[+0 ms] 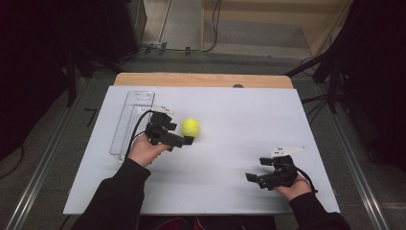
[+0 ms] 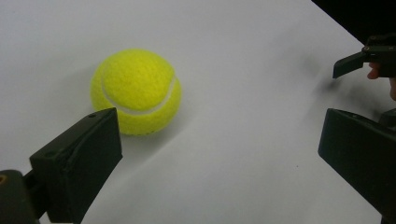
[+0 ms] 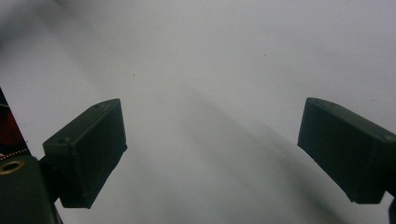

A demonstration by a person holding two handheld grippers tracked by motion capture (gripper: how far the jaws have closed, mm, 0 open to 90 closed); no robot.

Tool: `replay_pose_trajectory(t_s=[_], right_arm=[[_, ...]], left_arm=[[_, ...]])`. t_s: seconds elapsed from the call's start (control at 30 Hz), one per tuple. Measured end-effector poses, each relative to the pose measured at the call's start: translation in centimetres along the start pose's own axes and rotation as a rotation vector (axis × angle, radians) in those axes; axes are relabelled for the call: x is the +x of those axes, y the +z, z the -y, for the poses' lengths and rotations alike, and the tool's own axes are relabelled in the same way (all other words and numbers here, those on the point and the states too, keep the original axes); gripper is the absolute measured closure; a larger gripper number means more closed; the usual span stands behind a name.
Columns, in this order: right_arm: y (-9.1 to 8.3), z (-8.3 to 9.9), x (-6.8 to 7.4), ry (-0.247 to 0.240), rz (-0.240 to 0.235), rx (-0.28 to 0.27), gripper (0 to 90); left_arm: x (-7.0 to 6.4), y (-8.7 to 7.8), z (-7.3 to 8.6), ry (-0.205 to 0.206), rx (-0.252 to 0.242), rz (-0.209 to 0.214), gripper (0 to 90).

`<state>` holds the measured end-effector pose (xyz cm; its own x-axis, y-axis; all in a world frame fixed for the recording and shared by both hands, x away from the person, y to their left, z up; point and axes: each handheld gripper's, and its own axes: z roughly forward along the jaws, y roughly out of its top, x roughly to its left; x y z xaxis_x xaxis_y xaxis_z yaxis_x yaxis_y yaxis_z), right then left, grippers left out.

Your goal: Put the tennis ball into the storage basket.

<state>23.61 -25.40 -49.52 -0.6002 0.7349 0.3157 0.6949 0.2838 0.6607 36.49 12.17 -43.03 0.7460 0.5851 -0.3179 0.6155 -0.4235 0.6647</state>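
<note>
Just ahead of my left gripper point(image 2: 219, 154), near its left jaw, sits the tennis ball point(image 2: 135, 91); jaws wide, nothing held. My right gripper point(image 3: 212, 154) is wide too, over bare table point(image 3: 224, 56).

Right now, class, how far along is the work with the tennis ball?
Early. Nothing is done: the tennis ball sits on the table, ungripped. In hand: the left gripper, jaws open, is beside it. Left: closing on it, perhaps moving it to the clear tray. The right gripper is open, apart.

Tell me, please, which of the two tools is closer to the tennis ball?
The left tool: it sits right beside the tennis ball, jaws open, while the right tool rests far off near the table's front edge.
</note>
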Motion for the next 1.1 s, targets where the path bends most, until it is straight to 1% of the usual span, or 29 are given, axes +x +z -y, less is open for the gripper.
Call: replay_pose_trajectory(t_s=[0.2, 0.23, 0.3, 0.37, 0.5, 0.7, 0.77, 0.8, 0.87, 0.93, 1.0, 1.1], right_arm=[[0.0, 0.0, 0.0, 0.001, 0.000, 0.002, 6.2], [0.0, 0.0, 0.0, 0.001, 0.000, 0.003, 6.2], [0.0, 0.0, 0.0, 0.001, 0.000, 0.003, 6.2], [0.0, 0.0, 0.0, 0.001, -0.001, 0.003, 6.2], [0.0, 0.0, 0.0, 0.002, 0.000, 0.003, 6.2], [0.0, 0.0, 0.0, 0.001, 0.000, 0.001, 6.2], [0.0, 0.0, 0.0, 0.000, -0.001, 0.002, 6.2], [0.0, 0.0, 0.0, 0.000, -0.001, 0.002, 6.2], [0.0, 0.0, 0.0, 0.000, 0.000, 0.001, 6.2], [0.0, 0.0, 0.0, 0.001, 0.001, 0.000, 6.2], [0.0, 0.0, 0.0, 0.000, 0.000, 0.001, 6.2], [-0.1, 0.0, 0.0, 0.002, -0.001, 0.001, 6.2]], left_arm=[[0.2, 0.2, -0.7, 0.002, -0.004, -0.010, 0.0], [0.4, 0.2, -1.0, 0.004, -0.003, -0.013, 0.0], [0.5, 0.3, -1.2, -0.002, -0.016, -0.007, 0.0], [0.7, 0.4, -1.4, -0.003, -0.019, -0.006, 0.0], [1.1, 0.7, -1.9, 0.001, -0.012, -0.020, 0.0], [1.8, 1.2, -2.8, -0.006, -0.010, -0.041, 0.0], [1.8, 1.3, -2.9, -0.005, -0.016, -0.045, 0.0], [2.1, 1.5, -3.2, -0.002, -0.012, -0.050, 0.0], [2.2, 1.7, -3.5, -0.008, -0.018, -0.057, 0.0], [2.4, 1.9, -3.8, -0.011, -0.020, -0.051, 0.0], [2.5, 2.2, -4.0, -0.012, -0.023, -0.058, 0.0], [2.7, 2.6, -4.2, -0.017, -0.029, -0.054, 0.0]])
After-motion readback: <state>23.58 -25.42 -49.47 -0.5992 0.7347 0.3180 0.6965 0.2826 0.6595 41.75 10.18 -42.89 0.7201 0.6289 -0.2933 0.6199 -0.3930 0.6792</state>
